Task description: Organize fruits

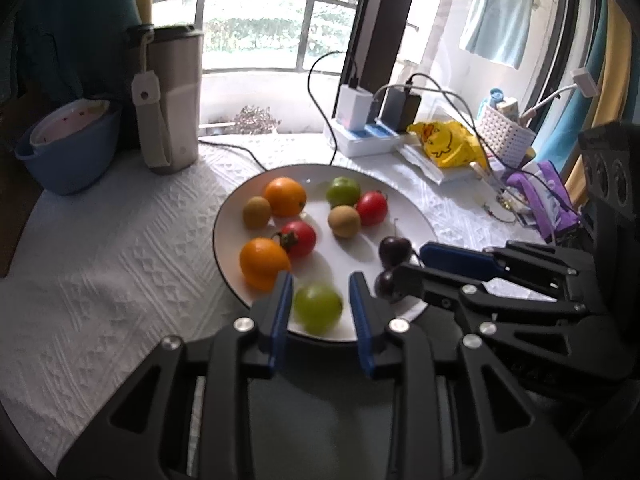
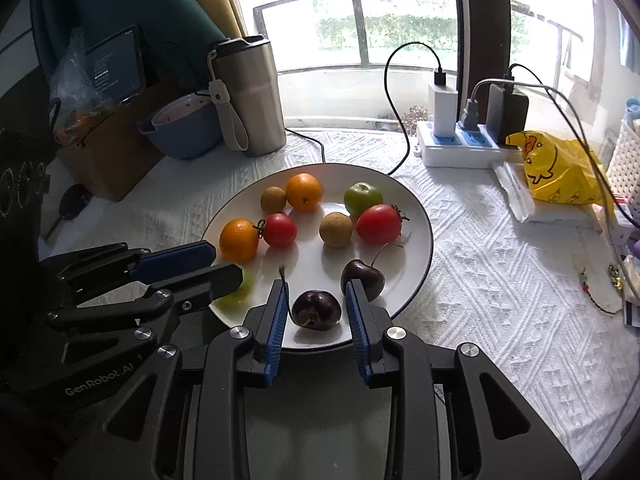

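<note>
Left hand-held gripper (image 1: 320,300) sits wide open straddling the green grape (image 1: 318,307) at the plate's (image 1: 224,216) near rim; right hand-held gripper (image 2: 316,306) does the same around a dark cherry (image 2: 316,309) (neither touching yet, looks like).

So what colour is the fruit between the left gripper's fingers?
Light green fruit, seen best in the left wrist view.

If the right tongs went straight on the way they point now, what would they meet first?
Most likely the dark, round cherry on the white plate: it lies between the open right tongs, a gap either side. The second cherry sits beside the right pad; depth is unclear.
</note>
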A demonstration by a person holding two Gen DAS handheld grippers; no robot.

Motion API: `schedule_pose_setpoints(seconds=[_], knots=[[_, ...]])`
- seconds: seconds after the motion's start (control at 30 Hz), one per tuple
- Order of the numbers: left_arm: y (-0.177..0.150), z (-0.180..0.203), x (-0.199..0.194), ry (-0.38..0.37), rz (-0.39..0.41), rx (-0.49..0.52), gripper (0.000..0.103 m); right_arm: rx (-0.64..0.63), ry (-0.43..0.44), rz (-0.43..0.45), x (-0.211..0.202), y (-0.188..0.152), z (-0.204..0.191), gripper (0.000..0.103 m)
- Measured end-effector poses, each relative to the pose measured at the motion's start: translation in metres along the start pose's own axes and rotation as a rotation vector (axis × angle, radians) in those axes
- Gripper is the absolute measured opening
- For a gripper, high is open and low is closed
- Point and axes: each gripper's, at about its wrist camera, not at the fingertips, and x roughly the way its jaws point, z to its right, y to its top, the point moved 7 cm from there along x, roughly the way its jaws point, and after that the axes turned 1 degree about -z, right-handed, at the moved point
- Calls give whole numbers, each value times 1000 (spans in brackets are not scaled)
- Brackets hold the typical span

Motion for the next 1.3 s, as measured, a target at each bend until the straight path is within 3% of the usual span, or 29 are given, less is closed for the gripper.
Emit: schedule_pose_setpoints(seconds=[0.47, 0.6, 1.17, 1.2, 1.3], knots=[[-2, 17, -52, -5, 81, 21, 37, -22, -29, 65, -49, -4, -16, 32], [-5, 21, -71, -3, 111, 22, 45, -33, -33, 87, -65, -7, -24, 32], [-29, 36, -158, 30, 229, 31, 45, -70, -66, 183, -136, -26, -55, 32], [-30, 36, -162, 33, 236, 31, 45, -70, -69, 189, -141, -28, -56, 33], [-35, 37, -178, 48, 259, 31, 46, -62, -81, 209, -157, -31, -60, 48]])
